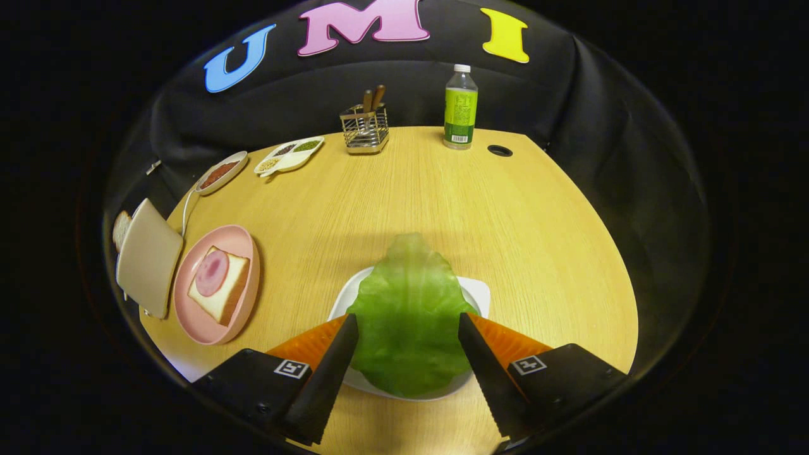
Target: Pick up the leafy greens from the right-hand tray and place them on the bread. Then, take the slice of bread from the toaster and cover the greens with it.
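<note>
Over a white tray [478, 292], the gripper [409, 328] hangs wide open, its fingers [335, 360] flanking a leafy green [409, 316] and gripping nothing. A good grasp likely needs a lower, centred pinch before carrying it to the bread [222, 292] on the pink plate [243, 243].

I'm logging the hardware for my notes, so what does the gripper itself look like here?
The gripper has two black, tapered fingers with finely toothed inner edges. Each is backed by an orange wedge-shaped piece and mounted on a black block carrying a small square black-and-white marker. No cables or sleeve are visible.
</note>
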`<state>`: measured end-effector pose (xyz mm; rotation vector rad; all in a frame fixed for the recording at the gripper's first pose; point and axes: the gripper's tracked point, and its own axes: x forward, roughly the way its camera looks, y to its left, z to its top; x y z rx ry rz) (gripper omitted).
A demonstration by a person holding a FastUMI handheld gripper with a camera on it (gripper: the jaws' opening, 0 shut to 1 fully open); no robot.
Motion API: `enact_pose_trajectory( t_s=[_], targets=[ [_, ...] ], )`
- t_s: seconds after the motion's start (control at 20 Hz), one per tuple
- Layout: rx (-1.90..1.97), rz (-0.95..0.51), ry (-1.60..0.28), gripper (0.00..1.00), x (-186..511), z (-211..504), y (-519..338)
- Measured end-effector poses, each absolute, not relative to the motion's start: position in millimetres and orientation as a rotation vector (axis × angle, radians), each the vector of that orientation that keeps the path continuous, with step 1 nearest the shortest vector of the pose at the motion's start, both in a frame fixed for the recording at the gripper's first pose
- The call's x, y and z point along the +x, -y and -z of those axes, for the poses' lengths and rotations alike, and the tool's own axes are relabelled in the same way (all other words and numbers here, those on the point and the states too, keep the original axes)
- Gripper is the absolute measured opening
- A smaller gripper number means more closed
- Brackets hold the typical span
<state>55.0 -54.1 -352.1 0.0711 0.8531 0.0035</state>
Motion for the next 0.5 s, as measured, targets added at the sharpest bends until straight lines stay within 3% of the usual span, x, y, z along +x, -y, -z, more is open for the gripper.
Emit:
enact_pose_trajectory(
  t_s=[0.15, 0.4, 0.5],
  targets=[
    [0.068, -0.005, -0.895, 0.98, 57.0, 367.2, 52.5],
    [0.044, 0.016, -0.894, 0.80, 62.5, 372.3, 57.2],
    [0.040, 0.012, -0.893, 0.80, 62.8, 371.9, 56.6]
  ],
)
